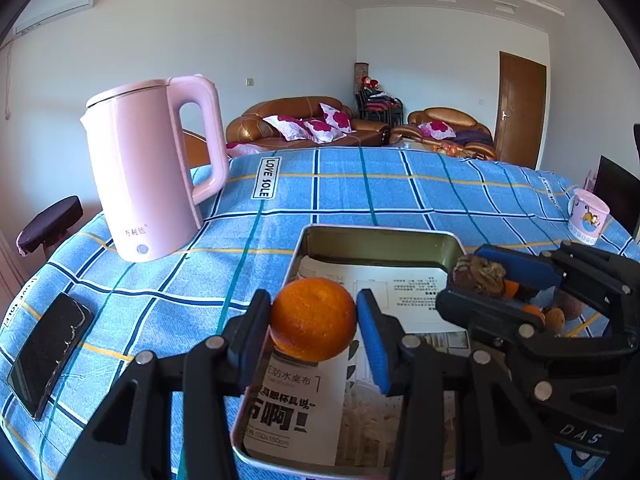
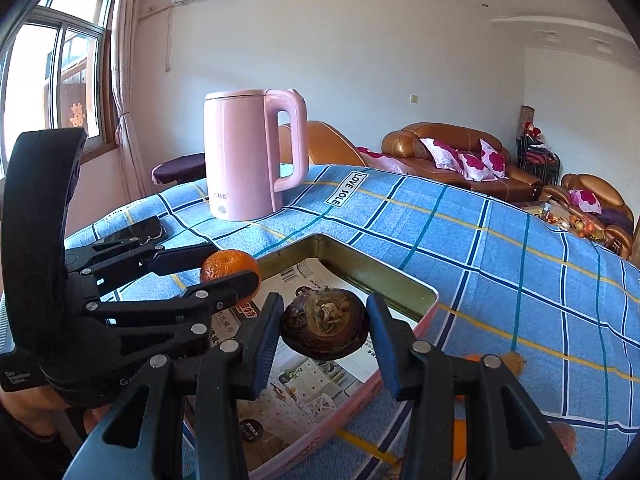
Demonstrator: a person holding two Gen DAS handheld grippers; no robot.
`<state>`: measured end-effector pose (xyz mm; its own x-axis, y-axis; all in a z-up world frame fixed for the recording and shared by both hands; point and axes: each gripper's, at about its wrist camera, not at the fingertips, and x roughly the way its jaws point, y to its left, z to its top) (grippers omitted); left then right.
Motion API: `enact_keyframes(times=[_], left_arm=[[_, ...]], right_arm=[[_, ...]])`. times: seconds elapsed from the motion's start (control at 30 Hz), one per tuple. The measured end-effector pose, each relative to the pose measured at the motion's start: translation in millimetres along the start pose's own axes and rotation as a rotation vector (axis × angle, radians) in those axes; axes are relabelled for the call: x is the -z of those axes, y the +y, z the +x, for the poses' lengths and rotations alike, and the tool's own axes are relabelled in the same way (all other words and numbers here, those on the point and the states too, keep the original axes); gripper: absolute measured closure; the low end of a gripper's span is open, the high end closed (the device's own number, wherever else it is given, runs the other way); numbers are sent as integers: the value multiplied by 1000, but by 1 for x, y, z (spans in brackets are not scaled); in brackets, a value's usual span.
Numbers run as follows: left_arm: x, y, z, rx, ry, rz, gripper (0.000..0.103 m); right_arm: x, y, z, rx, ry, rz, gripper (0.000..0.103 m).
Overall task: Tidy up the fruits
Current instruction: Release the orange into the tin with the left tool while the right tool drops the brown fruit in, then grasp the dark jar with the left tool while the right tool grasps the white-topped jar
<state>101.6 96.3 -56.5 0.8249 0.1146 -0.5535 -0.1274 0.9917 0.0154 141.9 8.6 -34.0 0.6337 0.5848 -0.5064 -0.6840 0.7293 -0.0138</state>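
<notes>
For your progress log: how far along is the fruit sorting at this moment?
Done: nothing seems placed yet; the tin shows only its paper lining. In hand: the left gripper is shut on an orange over the tin, and the right gripper is shut on a dark brown fruit, also above it. Left: releasing both, then collecting the loose fruits on the cloth beside the tin.

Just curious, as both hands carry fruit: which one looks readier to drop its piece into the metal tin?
Probably the left. Its tool holds the orange right over the tin's paper lining, while the right tool grips the brown fruit nearer the tin's edge.
</notes>
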Motion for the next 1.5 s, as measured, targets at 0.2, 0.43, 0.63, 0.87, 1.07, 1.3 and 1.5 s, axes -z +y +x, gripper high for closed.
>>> enact_keyframes(times=[0.2, 0.43, 0.63, 0.87, 1.07, 1.3, 1.5], left_arm=[[1, -2, 8, -17, 24, 20, 57], [1, -3, 13, -23, 47, 29, 57], [1, -3, 15, -29, 51, 33, 57], [0, -1, 16, -30, 44, 24, 55], [3, -3, 0, -9, -18, 16, 30], [14, -13, -30, 66, -78, -46, 27], [20, -49, -51, 153, -96, -16, 27]], right_arm=[[1, -1, 11, 15, 26, 8, 57], [2, -3, 18, 26, 47, 13, 57], [3, -5, 22, 24, 62, 23, 57], [5, -7, 26, 13, 79, 39, 57], [9, -11, 11, 28, 73, 36, 44], [45, -40, -48, 147, 53, 54, 40], [74, -69, -95, 203, 48, 165, 40]])
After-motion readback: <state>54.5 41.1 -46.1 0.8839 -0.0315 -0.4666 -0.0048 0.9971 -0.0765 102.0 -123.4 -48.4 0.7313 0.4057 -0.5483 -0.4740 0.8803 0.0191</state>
